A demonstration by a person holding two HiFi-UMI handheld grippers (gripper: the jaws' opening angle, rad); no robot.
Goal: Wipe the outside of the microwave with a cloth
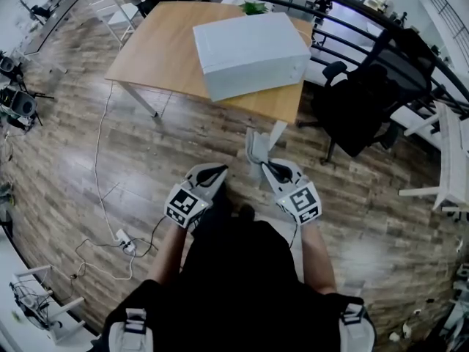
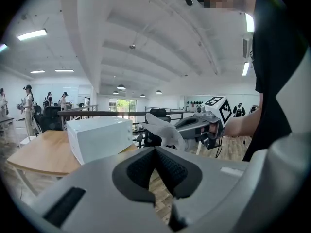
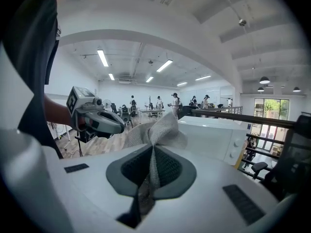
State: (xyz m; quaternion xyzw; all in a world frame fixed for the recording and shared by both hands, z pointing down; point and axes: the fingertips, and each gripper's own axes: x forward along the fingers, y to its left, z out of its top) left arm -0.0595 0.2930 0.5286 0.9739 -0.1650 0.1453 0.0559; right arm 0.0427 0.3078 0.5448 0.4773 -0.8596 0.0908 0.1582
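A white microwave stands on the wooden table ahead of me; it also shows in the left gripper view as the microwave and in the right gripper view as the microwave. My right gripper is shut on a grey cloth, which sticks up from between its jaws as the cloth. My left gripper is shut with nothing in it, held beside the right one. Both grippers hang over the floor, short of the table's near edge.
A black office chair stands right of the table. A white cable and power strip lie on the wooden floor at the left. A dark railing runs behind the table. White tables stand at the far right.
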